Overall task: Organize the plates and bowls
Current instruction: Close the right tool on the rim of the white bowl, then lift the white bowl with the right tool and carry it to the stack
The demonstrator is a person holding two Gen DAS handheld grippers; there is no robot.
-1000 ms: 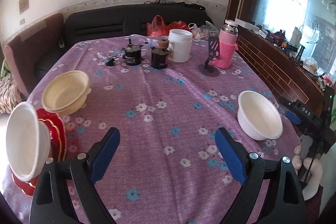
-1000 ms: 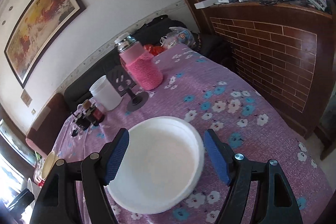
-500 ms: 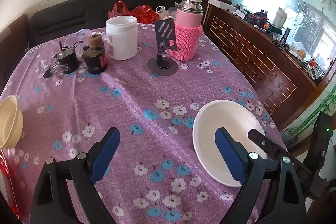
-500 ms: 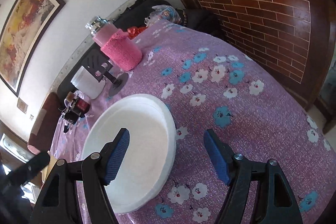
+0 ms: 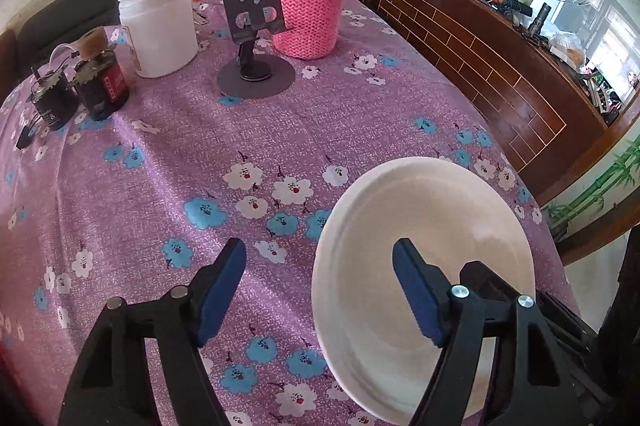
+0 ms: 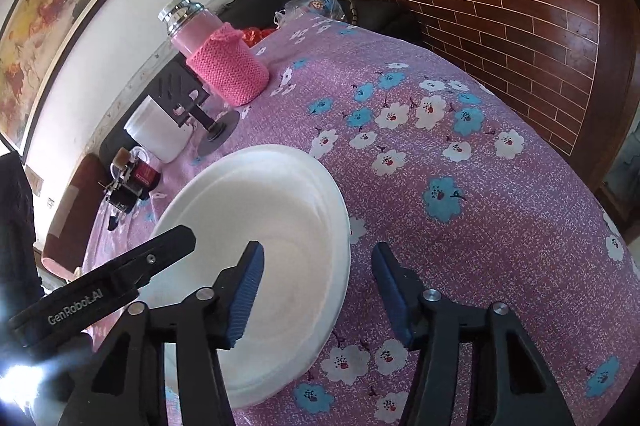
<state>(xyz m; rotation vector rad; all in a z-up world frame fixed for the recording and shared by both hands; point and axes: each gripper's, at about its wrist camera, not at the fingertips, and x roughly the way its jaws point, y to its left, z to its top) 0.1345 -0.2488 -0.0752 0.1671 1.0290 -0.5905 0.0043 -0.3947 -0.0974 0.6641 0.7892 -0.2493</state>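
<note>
Bowl [image 5: 424, 266] is what both my hands have closed in on: a second ago my left gripper [image 5: 320, 290] looked out over the middle of the table [image 5: 248, 130] with this white bowl off to its right, and now its rim sits between my left fingers, one blue pad [image 5: 416, 294] over the hollow and the other out over the cloth. My right gripper [image 6: 316, 290] has slid the same way, so it too straddles the rim, on the opposite side, its left pad over the inside and its right pad over the flowered cloth. Both pairs of fingers are spread wide and pinch nothing; I cannot tell whether any pad touches the bowl yet. I judge this as the approach to a pickup, with only one hand really needed to close on the wall. The bowl itself is plain white, matte, shallow with a rolled lip, empty, and rests upright near the table's edge by the brick-panelled counter [image 5: 492, 66], well apart from the pink flask [image 5: 310, 14] and white jar [image 5: 158, 30].
</note>
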